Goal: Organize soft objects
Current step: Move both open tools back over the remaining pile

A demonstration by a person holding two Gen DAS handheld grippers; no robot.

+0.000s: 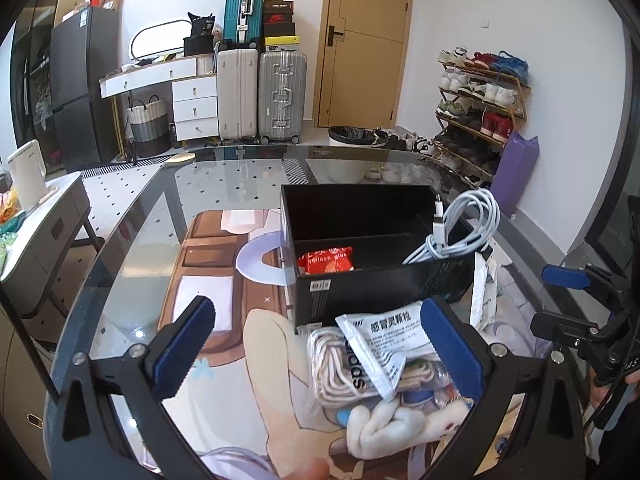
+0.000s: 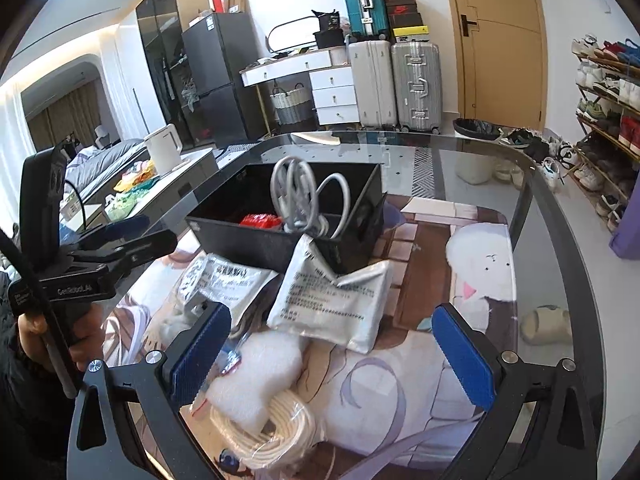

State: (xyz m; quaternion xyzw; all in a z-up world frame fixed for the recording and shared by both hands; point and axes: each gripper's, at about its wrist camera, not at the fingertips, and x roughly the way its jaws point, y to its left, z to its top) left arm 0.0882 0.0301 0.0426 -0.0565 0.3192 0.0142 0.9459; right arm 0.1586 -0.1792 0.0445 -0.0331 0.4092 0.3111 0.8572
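While both grippers, left gripper (image 1: 316,350) and right gripper (image 2: 332,354), gape empty, loose white sachets (image 2: 334,300) lie lower centre before the black open-topped cardboard box (image 1: 380,280); a pinch risks dragging the tangled cream rope bundle (image 2: 268,432) along.

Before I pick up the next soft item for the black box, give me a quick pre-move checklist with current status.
1. Right tool open: ok.
2. Left tool open: ok.
3. Both tools empty: ok.
4. Black box has spare room beside the red packet and white cable: ok.
5. Loose items within view: rope coil, white pouch: ok.
6. Pouch clear of box: not ok, leaning on it.
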